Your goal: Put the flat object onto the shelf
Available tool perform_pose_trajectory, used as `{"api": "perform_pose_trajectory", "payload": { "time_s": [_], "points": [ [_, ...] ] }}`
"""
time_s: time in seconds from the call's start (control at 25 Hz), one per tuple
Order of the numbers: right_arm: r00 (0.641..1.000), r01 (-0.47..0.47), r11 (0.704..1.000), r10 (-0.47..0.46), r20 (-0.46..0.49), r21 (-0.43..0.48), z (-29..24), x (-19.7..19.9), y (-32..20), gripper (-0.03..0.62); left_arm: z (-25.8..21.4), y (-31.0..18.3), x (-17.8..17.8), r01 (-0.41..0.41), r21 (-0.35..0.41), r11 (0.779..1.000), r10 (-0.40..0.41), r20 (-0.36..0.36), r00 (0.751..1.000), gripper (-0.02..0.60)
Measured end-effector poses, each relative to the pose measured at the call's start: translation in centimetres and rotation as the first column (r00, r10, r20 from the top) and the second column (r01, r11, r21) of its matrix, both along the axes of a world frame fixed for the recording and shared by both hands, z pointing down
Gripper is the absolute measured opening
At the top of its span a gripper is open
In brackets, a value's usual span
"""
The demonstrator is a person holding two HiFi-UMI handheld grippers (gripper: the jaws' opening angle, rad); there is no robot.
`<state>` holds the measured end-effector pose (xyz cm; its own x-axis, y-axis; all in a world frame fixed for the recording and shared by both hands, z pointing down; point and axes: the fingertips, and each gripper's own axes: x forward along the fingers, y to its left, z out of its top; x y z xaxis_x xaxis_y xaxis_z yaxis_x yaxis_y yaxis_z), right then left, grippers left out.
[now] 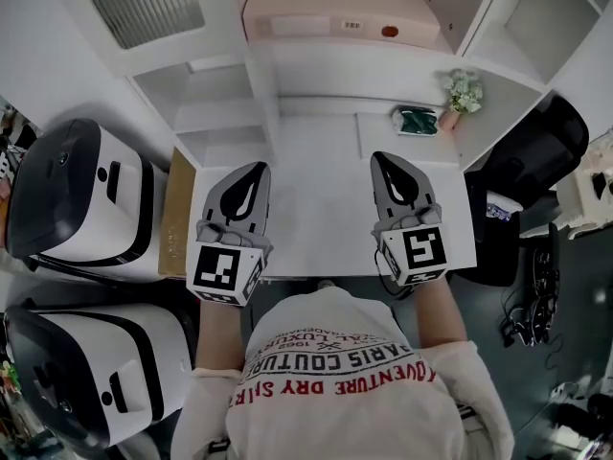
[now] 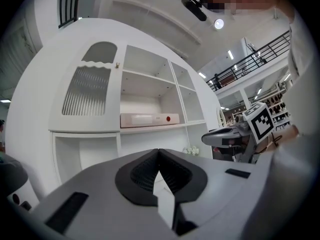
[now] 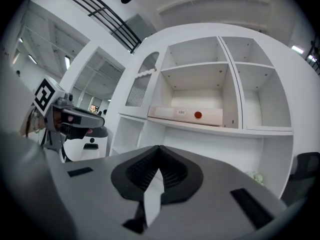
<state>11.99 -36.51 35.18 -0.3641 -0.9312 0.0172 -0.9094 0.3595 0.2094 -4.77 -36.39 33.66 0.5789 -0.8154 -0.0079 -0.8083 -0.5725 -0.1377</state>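
Note:
The flat object is a pale pink box (image 1: 340, 12) with a red dot, lying flat on a middle shelf of the white shelf unit (image 1: 316, 103). It also shows in the left gripper view (image 2: 150, 119) and the right gripper view (image 3: 187, 115). My left gripper (image 1: 257, 167) and right gripper (image 1: 379, 157) hover side by side over the unit's lower white surface, short of the box, both pointing toward the shelves. Each is shut with nothing between its jaws, the tips meeting in the left gripper view (image 2: 159, 151) and in the right gripper view (image 3: 159, 148).
A small pot of pale flowers (image 1: 463, 92) and a green item (image 1: 418, 121) sit in the lower right compartment. Two white-and-black machines (image 1: 77, 199) stand at the left beside a brown board (image 1: 176, 214). A black chair (image 1: 532, 161) stands at the right.

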Motion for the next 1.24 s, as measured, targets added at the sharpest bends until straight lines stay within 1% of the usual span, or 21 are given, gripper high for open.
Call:
{"api": "perform_pose_trajectory", "payload": {
  "time_s": [0.08,0.16,0.24,0.44,0.76,0.92,0.96,1.08,1.24],
  "points": [
    [1.0,0.012,1.0,-0.012,0.014,0.003,-0.2,0.0,0.2,0.026,0.1,0.1,0.5,-0.017,-0.008,1.0,0.017,0.01,1.0,0.014],
    [0.999,0.023,1.0,-0.023,0.023,0.002,-0.4,0.0,0.2,0.026,0.0,0.2,1.2,-0.044,-0.001,0.999,0.044,0.014,0.999,0.014],
    [0.999,0.037,0.999,-0.037,0.013,0.009,-0.4,0.1,0.1,0.026,0.2,-0.1,1.7,-0.055,0.001,0.999,0.055,0.017,0.998,0.014],
    [0.998,0.056,0.998,-0.054,-0.03,0.041,-0.7,0.2,-0.1,0.025,0.7,-1.1,1.9,-0.033,-0.011,0.999,0.033,0.012,0.999,0.014],
    [0.995,0.092,0.993,-0.088,-0.05,0.07,-0.4,0.6,-1.5,0.026,1.1,-2.7,2.1,-0.004,-0.017,1.0,0.004,0.01,1.0,0.014],
    [0.996,0.093,0.992,-0.094,0.007,0.086,-1.3,0.5,-2.3,0.026,1.2,-3.3,2.3,0.003,-0.022,1.0,-0.003,0.01,1.0,0.014],
    [0.995,0.095,0.992,-0.096,0.009,0.086,-1.2,0.5,-2.4,0.026,1.2,-3.4,2.4,0.002,-0.021,1.0,-0.002,0.009,1.0,0.014],
    [0.994,0.105,0.993,-0.103,-0.022,0.062,-0.2,1.0,-2.7,0.026,1.3,-3.7,2.8,0.0,-0.019,1.0,0.0,0.006,1.0,0.014],
    [0.995,0.098,0.994,-0.098,-0.012,0.04,0.4,1.4,-3.2,0.026,1.4,-4.3,3.0,0.006,-0.024,1.0,-0.006,0.003,1.0,0.014]
  ]
}}
